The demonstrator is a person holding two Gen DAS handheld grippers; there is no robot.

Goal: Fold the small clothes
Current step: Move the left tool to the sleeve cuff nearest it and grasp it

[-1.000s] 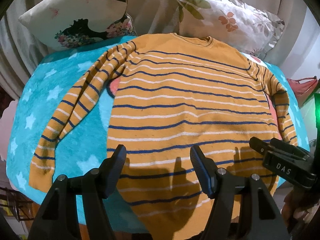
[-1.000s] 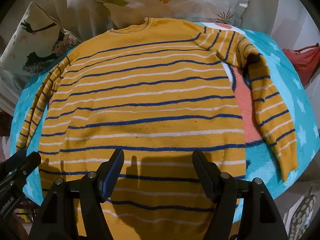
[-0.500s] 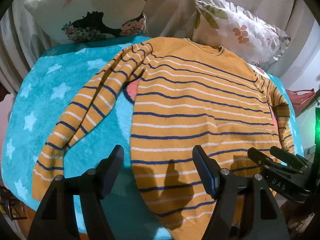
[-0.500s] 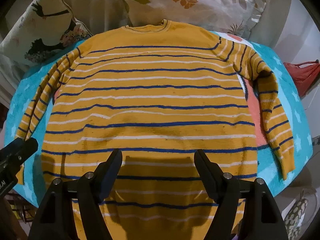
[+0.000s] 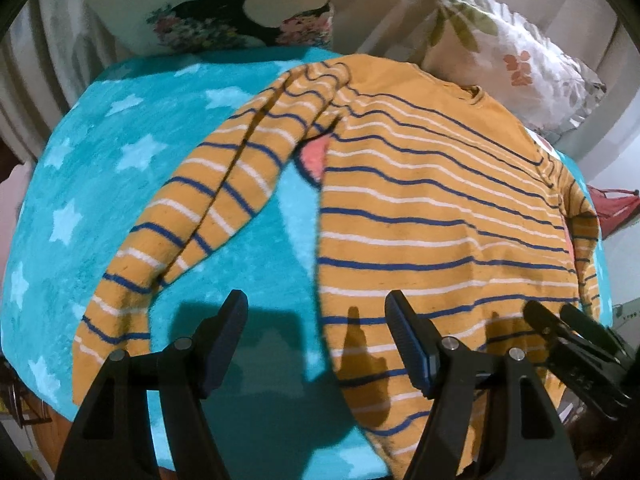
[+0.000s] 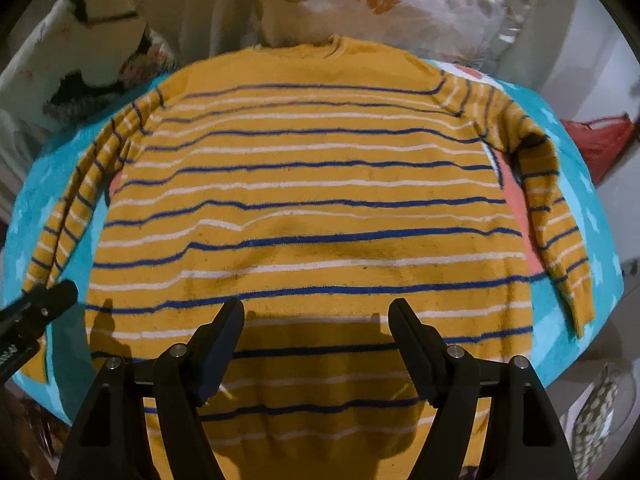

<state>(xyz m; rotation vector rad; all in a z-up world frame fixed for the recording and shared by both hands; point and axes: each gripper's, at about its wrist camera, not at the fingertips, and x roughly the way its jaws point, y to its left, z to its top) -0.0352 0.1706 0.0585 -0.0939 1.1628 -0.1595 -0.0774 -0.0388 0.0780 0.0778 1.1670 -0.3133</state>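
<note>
Left claw (image 5: 316,344) shifted toward sleeve (image 5: 192,216), both claws gaping, empty, sweater (image 6: 312,208) flat.

Your right tongs (image 6: 316,344) hang with jaws apart and empty above the near hem of the striped sweater (image 6: 312,200). It lies flat on the turquoise star blanket (image 6: 576,152), collar toward the far pillows (image 6: 400,0).

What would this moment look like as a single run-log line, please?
phase: pre-fold | sweater: flat on blanket | left gripper: open, empty | right gripper: open, empty
</note>
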